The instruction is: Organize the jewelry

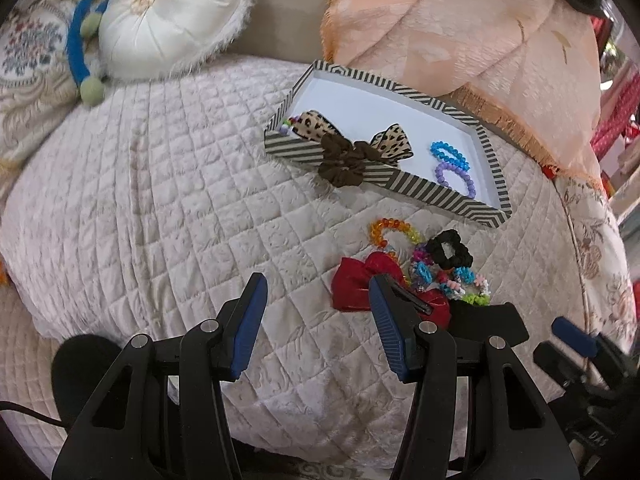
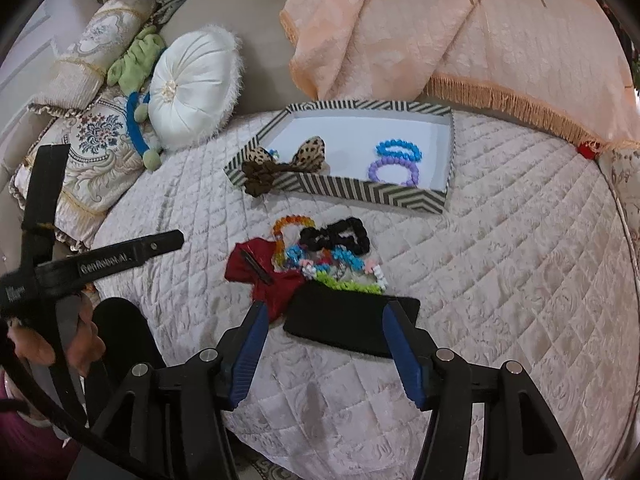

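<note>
A striped box (image 1: 440, 196) (image 2: 360, 192) on the quilted bed holds a leopard-print bow (image 1: 316, 124), a blue bead bracelet (image 2: 398, 150) and a purple one (image 2: 394, 172). A brown scrunchie (image 1: 344, 160) hangs over its front wall. In front lies a pile: a red bow (image 2: 248, 264), a black scrunchie (image 2: 336, 234), an orange bead bracelet (image 1: 394, 228) and several colourful bands. My right gripper (image 2: 326, 312) is open and straddles a flat black piece (image 2: 348, 324) at the pile's near edge, its pads not pressing on it. My left gripper (image 1: 318, 284) is open over the quilt, left of the pile.
A white round cushion (image 1: 172, 12), a green plush toy with a blue band (image 2: 136, 120) and embroidered pillows (image 2: 92, 160) sit at the back left. A peach fringed throw (image 1: 460, 28) drapes behind the box. A person's hand (image 2: 80, 344) holds the left gripper.
</note>
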### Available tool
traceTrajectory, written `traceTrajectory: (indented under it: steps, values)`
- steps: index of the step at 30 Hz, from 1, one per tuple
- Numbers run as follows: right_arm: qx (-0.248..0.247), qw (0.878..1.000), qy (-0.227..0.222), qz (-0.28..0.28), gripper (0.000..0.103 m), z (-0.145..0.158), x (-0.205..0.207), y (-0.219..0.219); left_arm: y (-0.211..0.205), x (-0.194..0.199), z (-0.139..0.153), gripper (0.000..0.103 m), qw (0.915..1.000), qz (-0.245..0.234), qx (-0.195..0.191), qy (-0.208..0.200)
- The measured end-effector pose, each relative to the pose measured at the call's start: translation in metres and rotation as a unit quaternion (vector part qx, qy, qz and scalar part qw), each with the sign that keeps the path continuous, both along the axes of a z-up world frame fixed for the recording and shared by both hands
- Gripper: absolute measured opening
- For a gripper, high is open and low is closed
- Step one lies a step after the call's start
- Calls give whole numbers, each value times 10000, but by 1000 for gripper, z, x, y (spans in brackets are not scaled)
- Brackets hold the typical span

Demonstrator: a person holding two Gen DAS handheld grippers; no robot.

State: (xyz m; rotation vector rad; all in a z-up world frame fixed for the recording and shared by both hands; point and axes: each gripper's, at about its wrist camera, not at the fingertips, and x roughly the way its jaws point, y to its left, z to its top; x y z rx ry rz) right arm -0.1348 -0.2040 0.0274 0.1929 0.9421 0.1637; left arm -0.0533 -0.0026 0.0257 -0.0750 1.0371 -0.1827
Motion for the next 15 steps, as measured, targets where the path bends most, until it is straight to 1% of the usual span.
traceTrajectory:
  steps: [7,12,14,15]
  values:
    - [3,9998,161,89,58,-16,-1,-5,-3,5,-13,53,9981,-80,-376,472]
    - [-110,9991,358,181,60,-31,0,-10,-10,11,-25,54,9919,-88,-842,945]
    - [-24,9992,398,99,61,-35,2,-17,-14,13,-31,60,9884,-39,-1004,1137]
    - [16,9992,404,52,61,-37,3,-20,-15,14,-32,62,9872,-14,-1070,1183]
